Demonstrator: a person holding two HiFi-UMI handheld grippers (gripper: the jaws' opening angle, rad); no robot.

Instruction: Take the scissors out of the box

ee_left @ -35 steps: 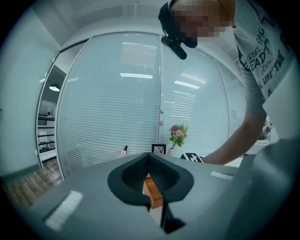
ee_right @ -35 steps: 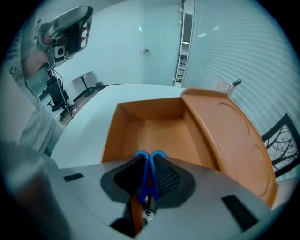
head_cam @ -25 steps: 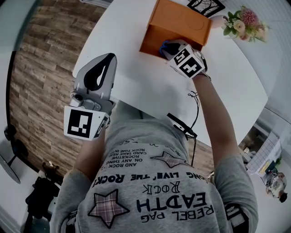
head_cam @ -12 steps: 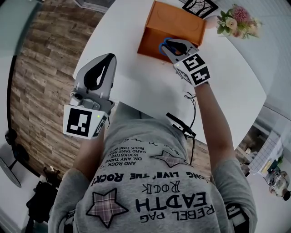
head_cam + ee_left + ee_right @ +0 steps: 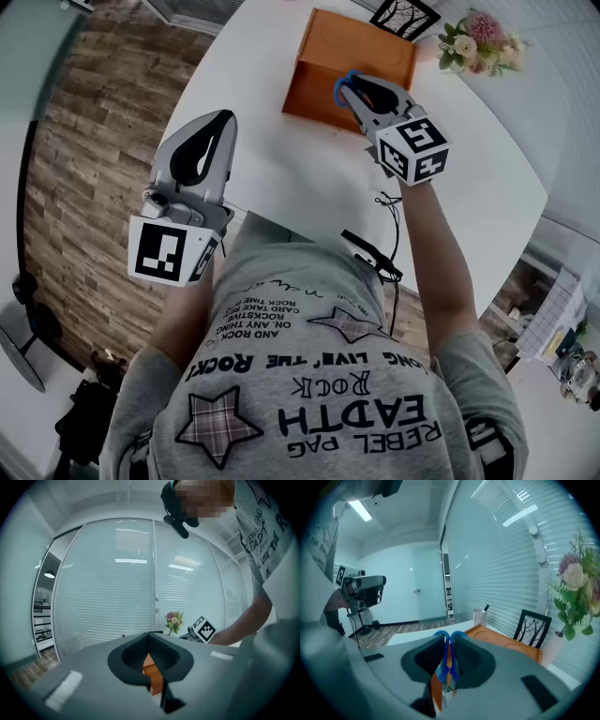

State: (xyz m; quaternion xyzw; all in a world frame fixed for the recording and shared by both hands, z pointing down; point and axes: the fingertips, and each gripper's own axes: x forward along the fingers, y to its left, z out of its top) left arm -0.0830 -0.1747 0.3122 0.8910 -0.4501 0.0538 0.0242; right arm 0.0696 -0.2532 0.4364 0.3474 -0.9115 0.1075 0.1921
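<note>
The orange box (image 5: 323,70) stands at the far side of the white table (image 5: 291,178). My right gripper (image 5: 352,86) hangs just above the box's near edge, shut on the blue-handled scissors (image 5: 339,87). In the right gripper view the blue handles (image 5: 446,658) are pinched upright between the dark pads, with the box (image 5: 506,641) behind them. My left gripper (image 5: 223,120) hovers over the table's near left edge, jaws together and empty. Its own view shows the box (image 5: 153,673) through the gap below the joined tips.
Pink flowers in a vase (image 5: 476,39) and a small framed tree picture (image 5: 405,15) stand behind the box. A white pen cup (image 5: 480,617) sits at the table's far end. Wooden floor (image 5: 84,169) lies left of the table.
My right gripper has lifted up out of the box with the scissors and rolled, so its marker cube now faces upward. The left gripper has hardly moved.
</note>
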